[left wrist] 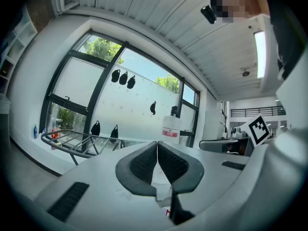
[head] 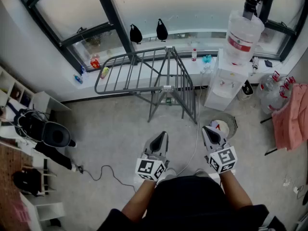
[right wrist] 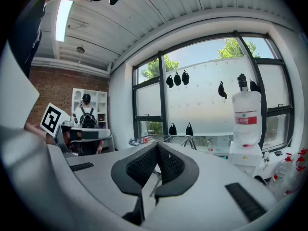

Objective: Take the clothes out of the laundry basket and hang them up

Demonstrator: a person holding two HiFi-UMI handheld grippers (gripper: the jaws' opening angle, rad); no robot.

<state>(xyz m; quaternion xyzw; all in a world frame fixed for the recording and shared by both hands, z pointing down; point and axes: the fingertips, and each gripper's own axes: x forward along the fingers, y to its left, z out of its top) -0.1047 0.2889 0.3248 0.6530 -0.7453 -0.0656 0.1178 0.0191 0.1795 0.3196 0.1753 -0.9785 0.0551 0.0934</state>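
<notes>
- Left gripper (head: 162,134) (left wrist: 157,143): jaws pressed together with nothing between them; held low over the floor (head: 120,134), pointing toward the drying rack.
- Right gripper (head: 206,129) (right wrist: 157,146): jaws likewise together and empty; near the left one.
- Drying rack (head: 144,69) (left wrist: 72,141) (right wrist: 163,139): grey metal, standing at the floor's far edge below the window.
- Mesh basket (head: 232,124): round, on the floor just beyond the right gripper; something white and red inside, partly hidden.
- Pink cloth (head: 291,117): draped at the floor's right edge; its support is unclear.
- Water dispenser (head: 224,88): white, bottle on top, right of the rack.
</notes>
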